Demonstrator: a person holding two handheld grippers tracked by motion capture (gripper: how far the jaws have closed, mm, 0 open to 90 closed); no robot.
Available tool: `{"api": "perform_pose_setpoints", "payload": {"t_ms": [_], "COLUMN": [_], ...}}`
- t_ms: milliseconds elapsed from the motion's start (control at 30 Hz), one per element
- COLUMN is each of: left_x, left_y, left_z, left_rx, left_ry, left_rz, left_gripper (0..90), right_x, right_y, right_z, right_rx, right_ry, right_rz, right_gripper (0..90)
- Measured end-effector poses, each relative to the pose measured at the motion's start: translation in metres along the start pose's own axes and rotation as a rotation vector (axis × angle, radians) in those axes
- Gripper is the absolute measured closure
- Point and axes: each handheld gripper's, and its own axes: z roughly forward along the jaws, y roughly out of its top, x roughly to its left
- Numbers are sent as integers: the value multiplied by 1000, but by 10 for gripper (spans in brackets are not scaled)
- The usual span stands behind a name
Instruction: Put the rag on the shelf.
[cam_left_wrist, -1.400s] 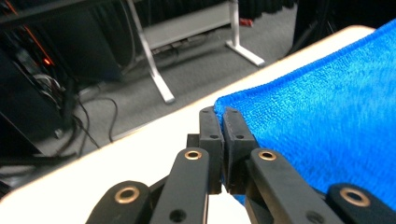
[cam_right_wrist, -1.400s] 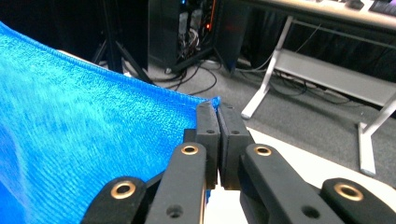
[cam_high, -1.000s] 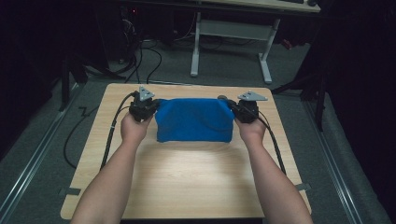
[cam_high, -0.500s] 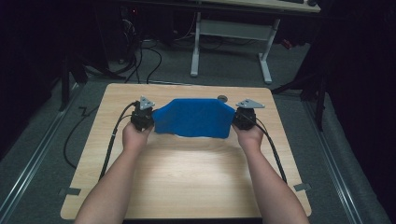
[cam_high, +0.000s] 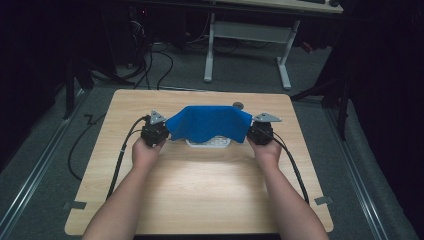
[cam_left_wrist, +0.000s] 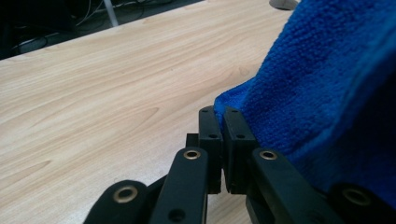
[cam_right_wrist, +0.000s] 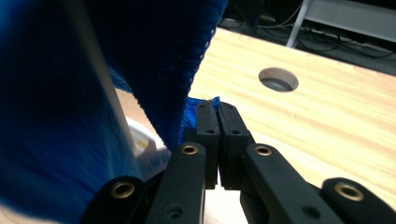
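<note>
Pale wooden counter (cam_high: 200, 190), dark room behind. Blue cloth (cam_high: 210, 122) stretched above it between the tongs — left tongs (cam_left_wrist: 223, 114) and right tongs (cam_right_wrist: 215, 109) each clamped on a corner — white object (cam_high: 209, 143) beneath.

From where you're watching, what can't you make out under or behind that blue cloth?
- White object under the blue cloth, high view: mostly covered, so what it is can't be told.
- Same white object, right gripper view: cloth hides most of it.
- Table hole, high view: partly hidden by the cloth edge.
</note>
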Motion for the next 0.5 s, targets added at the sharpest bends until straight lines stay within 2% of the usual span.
{"api": "perform_pose_setpoints", "payload": {"t_ms": [267,300,367,500], "left_x": [-1,-1,1,4], "left_y": [-7,-7,-7,-5], "left_z": [0,0,-4,-9], "left_rx": [-5,-5,-20,-31], "left_ry": [-7,-7,4,18], "left_rz": [-24,-24,-44,-62], "left_gripper": [864,851,780,687], "right_x": [5,5,5,3], "right_y": [-4,-4,-3,-1], "right_z": [2,2,1,-4], "right_rx": [18,18,19,14], "right_ry": [-3,-3,-14,-30], "right_rz": [-21,-21,-23,-17], "right_gripper": [882,882,804,748]}}
